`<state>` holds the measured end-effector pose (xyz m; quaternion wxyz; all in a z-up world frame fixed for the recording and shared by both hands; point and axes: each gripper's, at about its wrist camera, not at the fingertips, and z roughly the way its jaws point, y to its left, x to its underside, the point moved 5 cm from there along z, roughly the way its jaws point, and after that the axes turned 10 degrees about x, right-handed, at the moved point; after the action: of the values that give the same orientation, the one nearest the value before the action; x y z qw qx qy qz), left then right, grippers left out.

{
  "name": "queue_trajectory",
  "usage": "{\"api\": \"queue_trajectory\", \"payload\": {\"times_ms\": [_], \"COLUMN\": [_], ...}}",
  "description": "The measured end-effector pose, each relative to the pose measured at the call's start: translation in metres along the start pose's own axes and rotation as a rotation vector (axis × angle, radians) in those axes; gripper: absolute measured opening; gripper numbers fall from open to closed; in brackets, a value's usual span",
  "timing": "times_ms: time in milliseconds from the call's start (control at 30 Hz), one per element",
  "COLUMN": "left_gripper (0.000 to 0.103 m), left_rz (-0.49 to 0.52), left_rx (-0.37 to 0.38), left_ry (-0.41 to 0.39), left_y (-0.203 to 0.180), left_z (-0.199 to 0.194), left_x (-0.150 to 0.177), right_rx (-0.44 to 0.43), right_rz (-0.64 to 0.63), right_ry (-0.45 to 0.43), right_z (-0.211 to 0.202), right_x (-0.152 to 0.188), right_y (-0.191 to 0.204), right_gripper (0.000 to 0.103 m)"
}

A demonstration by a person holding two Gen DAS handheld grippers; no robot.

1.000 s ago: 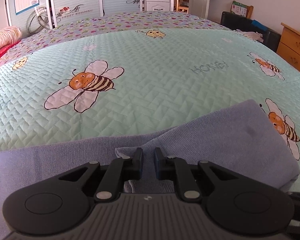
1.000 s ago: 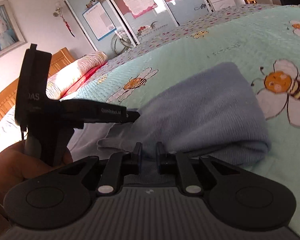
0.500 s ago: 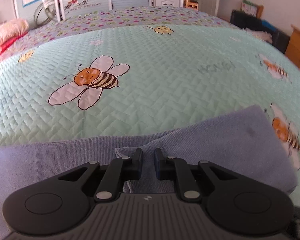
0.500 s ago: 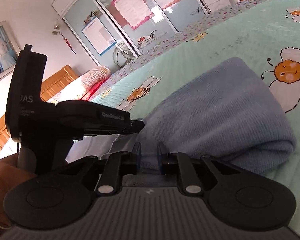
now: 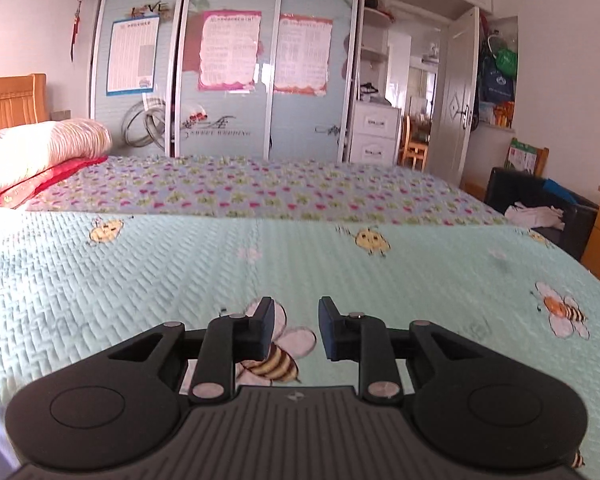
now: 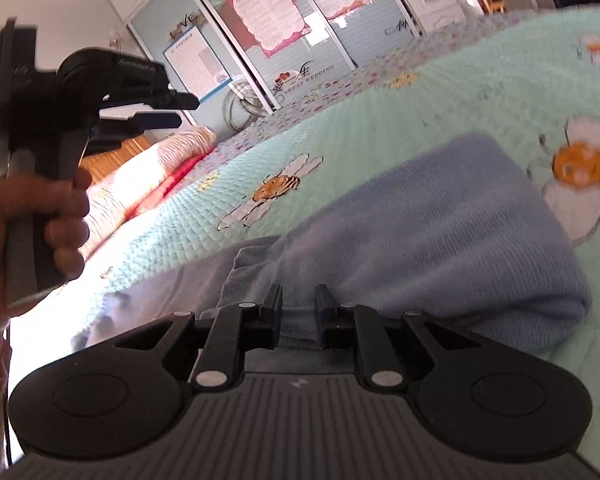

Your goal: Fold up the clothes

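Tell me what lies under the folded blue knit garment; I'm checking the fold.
Under the folded blue knit garment is the mint-green quilted bee-print bedspread. Whatever lies between its folded layers stays hidden.

The blue garment [image 6: 440, 232] is a soft, matt knit with a fine ribbed texture. It lies on the bed's mint quilt [image 5: 140, 280], a stitched cloth with a raised zigzag weave and printed bees. The left gripper [image 5: 293, 326] and right gripper [image 6: 298, 310] are matt black plastic with small shiny metal pivots. The headboard [image 5: 12, 100] is smooth varnished wood, and the wardrobe doors [image 5: 228, 60] look glossy.
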<state>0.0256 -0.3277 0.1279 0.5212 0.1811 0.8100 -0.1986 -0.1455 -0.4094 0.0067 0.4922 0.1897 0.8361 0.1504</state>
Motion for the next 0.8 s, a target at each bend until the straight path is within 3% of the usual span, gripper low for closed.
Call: {"api": "queue_trajectory", "payload": {"times_ms": [100, 233, 333, 433, 567, 733, 800], "left_gripper": [0.026, 0.026, 0.026, 0.026, 0.026, 0.026, 0.026], "left_rz": [0.000, -0.001, -0.015, -0.019, -0.033, -0.045, -0.049], "left_rx": [-0.018, -0.046, -0.063, -0.083, -0.083, -0.088, -0.089], "left_ry": [-0.009, -0.021, -0.024, -0.025, -0.016, -0.012, -0.012], "left_y": [0.007, 0.023, 0.036, 0.047, 0.058, 0.069, 0.073], "left_z": [-0.001, -0.005, -0.011, -0.016, -0.018, -0.021, -0.022], "left_x": [-0.003, -0.007, -0.007, -0.008, -0.007, -0.007, -0.007], "right_rx": [-0.048, -0.070, -0.087, -0.085, -0.076, -0.109, -0.078], "right_rz": [-0.044, -0.021, -0.003, -0.016, -0.091, -0.095, -0.064], "right_ry": [-0.054, 0.070, 0.163, 0.198, 0.161, -0.011, -0.021], "right_z": [-0.006, 0.026, 0.049, 0.055, 0.046, 0.026, 0.032], "right_x": [-0.010, 0.008, 0.021, 0.022, 0.015, -0.008, -0.009], "right_y": [0.024, 0.033, 0.039, 0.042, 0.059, 0.077, 0.073], "right_gripper": [0.020, 0.019, 0.000, 0.000, 0.006, 0.006, 0.006]}}
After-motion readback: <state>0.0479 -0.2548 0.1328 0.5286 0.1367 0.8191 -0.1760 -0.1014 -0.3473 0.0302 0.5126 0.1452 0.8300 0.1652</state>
